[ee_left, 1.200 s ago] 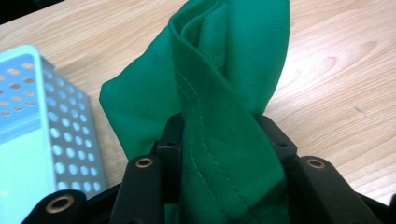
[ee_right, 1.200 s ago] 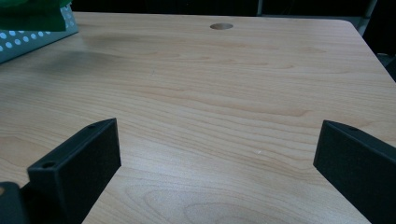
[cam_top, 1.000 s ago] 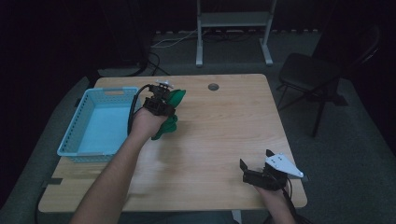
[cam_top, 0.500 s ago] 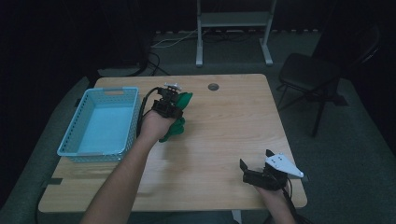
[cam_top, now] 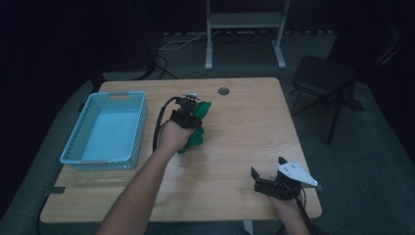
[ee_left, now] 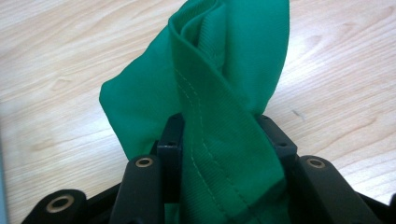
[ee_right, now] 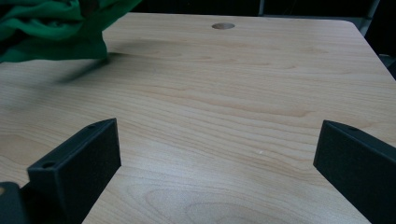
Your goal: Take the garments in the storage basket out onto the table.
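a green cloth [ee_left: 219, 107] is pinched in the left gripper [cam_top: 188, 111] near the table's [cam_top: 244, 127] far edge, beside the basket [cam_top: 105, 128]. the right gripper [cam_top: 274, 177] is held wide open at the near right corner.

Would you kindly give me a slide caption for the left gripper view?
Left claw shut on a folded green cloth above the wooden table.

Dim room, grey floor [cam_top: 372, 147]. Black chair [cam_top: 325, 76] right of the wooden desk [cam_top: 244, 127]; white metal stand [cam_top: 244, 29] and cables [cam_top: 171, 44] behind.
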Motion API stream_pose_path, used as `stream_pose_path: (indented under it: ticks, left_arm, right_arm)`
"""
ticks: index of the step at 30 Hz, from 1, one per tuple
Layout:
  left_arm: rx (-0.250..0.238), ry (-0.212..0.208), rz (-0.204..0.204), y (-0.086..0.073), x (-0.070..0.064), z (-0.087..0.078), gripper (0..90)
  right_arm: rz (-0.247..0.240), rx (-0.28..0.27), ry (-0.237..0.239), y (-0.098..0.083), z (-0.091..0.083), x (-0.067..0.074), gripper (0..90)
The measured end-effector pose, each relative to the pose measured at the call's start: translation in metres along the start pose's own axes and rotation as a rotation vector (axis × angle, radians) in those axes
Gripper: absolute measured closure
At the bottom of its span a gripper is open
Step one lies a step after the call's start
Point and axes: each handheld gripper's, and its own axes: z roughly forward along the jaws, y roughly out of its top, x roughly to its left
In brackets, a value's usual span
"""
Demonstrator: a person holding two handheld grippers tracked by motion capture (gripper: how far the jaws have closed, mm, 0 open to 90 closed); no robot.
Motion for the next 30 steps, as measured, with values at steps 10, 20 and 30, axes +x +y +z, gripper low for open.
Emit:
stream_pose_path:
  ticks: [10, 20, 30]
  left_arm:
    - [0.025, 0.000, 0.006, -0.007, -0.007, 0.016, 60.0]
    - [0.038, -0.008, -0.001, -0.013, -0.008, 0.026, 60.0]
    - [0.063, -0.025, 0.000, -0.022, -0.009, 0.038, 59.3]
  right_arm:
    - [0.001, -0.001, 0.002, 0.000, 0.000, 0.000, 0.0]
    - [0.001, -0.001, 0.004, 0.000, 0.000, -0.001, 0.0]
    - [0.001, 0.000, 0.003, 0.000, 0.000, 0.000, 0.0]
